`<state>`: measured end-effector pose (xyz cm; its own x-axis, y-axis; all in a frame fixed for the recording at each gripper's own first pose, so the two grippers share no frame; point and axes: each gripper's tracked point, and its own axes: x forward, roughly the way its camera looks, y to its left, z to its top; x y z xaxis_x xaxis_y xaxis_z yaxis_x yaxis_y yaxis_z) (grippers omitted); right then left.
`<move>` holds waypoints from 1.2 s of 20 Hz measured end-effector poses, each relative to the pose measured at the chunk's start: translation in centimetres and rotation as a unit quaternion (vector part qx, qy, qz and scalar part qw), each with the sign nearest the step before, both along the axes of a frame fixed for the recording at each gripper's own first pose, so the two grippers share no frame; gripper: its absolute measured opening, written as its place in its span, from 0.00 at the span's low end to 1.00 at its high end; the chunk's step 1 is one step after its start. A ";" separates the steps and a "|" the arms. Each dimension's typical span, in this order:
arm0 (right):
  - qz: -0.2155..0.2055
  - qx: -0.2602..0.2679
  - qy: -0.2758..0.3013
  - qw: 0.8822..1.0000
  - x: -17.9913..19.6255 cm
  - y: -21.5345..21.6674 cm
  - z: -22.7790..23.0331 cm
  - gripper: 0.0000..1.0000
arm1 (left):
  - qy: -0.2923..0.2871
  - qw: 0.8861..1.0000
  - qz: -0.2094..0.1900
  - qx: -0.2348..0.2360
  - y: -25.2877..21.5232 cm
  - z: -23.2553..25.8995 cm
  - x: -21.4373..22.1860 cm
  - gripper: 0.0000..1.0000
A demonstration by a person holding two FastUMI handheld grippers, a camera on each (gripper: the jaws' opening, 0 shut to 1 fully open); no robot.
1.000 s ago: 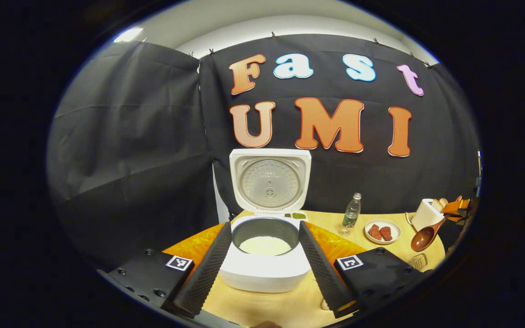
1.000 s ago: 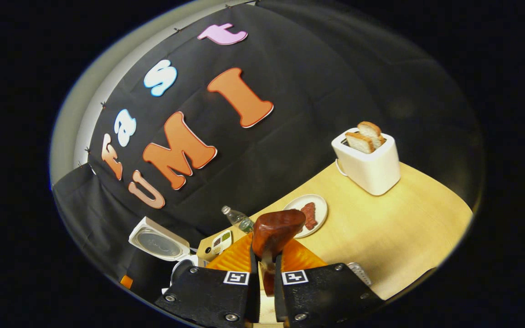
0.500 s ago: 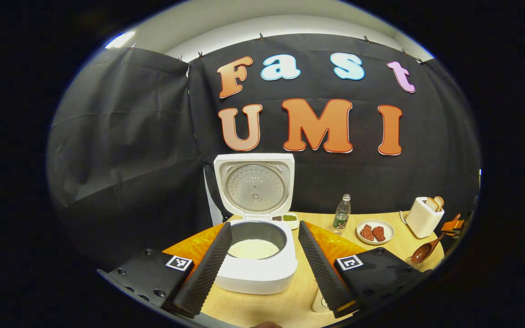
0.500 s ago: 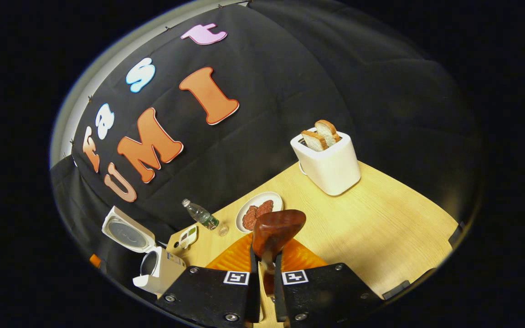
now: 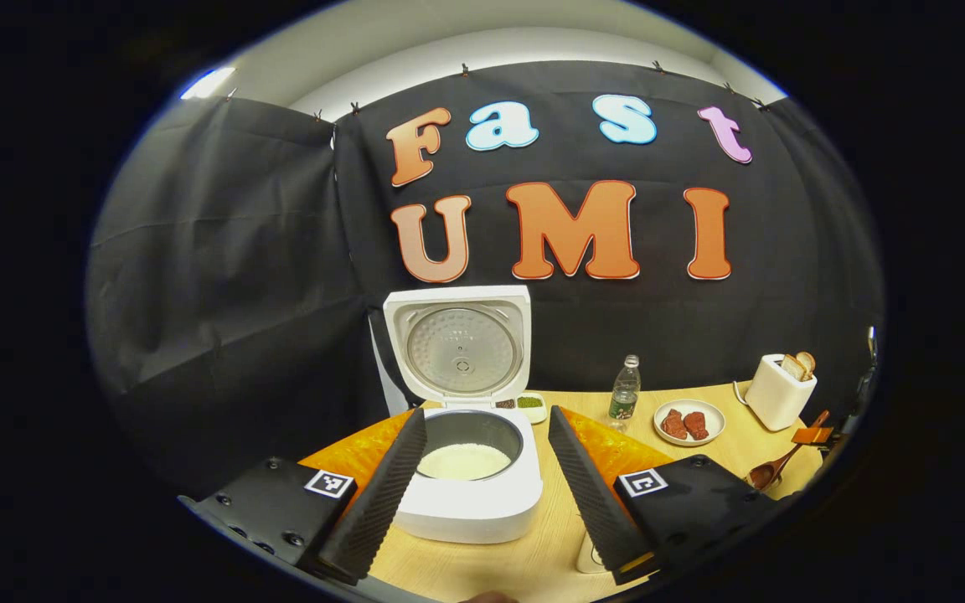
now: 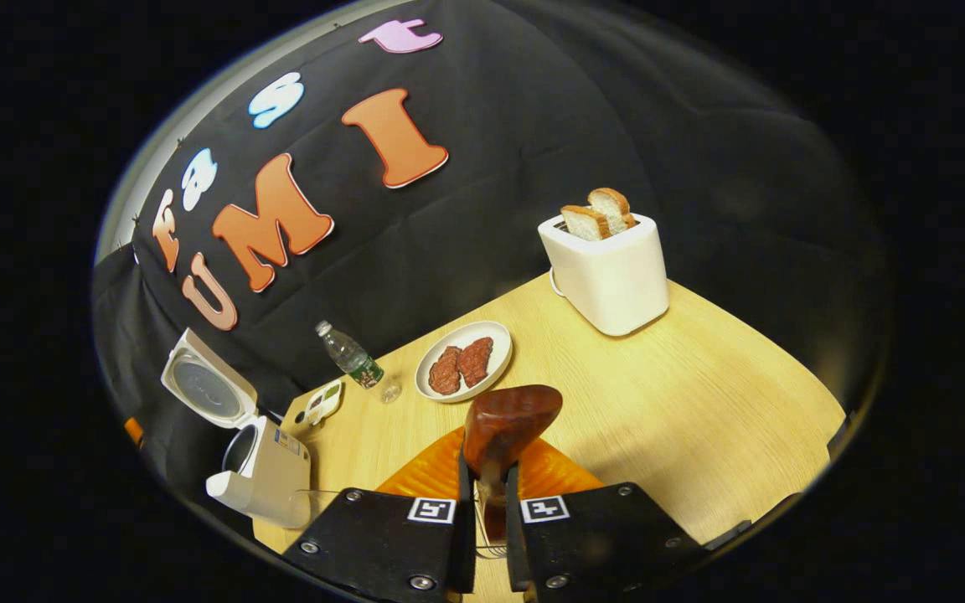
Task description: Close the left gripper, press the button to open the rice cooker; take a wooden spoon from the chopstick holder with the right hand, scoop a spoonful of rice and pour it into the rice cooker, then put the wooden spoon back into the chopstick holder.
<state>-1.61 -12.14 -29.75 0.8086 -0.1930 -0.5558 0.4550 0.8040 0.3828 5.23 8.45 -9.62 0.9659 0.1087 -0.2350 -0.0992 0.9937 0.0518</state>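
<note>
Rice in rice cooker; bottle, plate, toaster rightward.

- In the right gripper view, the wooden spoon's handle is disappearing between the right tongs, hiding below them.
- The rice cooker's pot is facing away there, keeping its contents unseen.
- In the left gripper view, the left tongs are covering the rice cooker's sides.
- Right of the rice cooker, a small white object is sitting half hidden behind one finger.
- The small dish behind the rice cooker is showing too small to identify its contents.
</note>
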 end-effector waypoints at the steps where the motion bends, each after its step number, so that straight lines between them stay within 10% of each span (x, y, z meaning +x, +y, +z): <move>1: 0.000 -0.002 0.010 1.000 -0.2 0.2 -0.9 0.16 | 0.001 1.000 0.000 -0.003 0.0 -0.1 0.2 0.99; 8: -0.007 0.022 0.069 0.997 -1.5 0.6 -2.9 0.12 | -0.004 1.000 0.007 0.012 1.4 1.0 3.0 0.99; 10: 0.002 0.026 0.101 0.995 -2.0 0.5 -2.8 0.46 | -0.009 1.000 0.010 0.016 1.8 2.1 5.1 0.96; 15: -0.003 -0.037 0.074 0.997 -1.0 -0.6 1.9 0.82 | -0.034 0.999 0.025 -0.029 4.3 6.9 11.4 0.96; 24: -0.001 -0.140 -0.006 0.990 2.6 -0.4 13.6 0.92 | -0.028 0.991 0.027 -0.129 10.0 9.0 21.9 0.98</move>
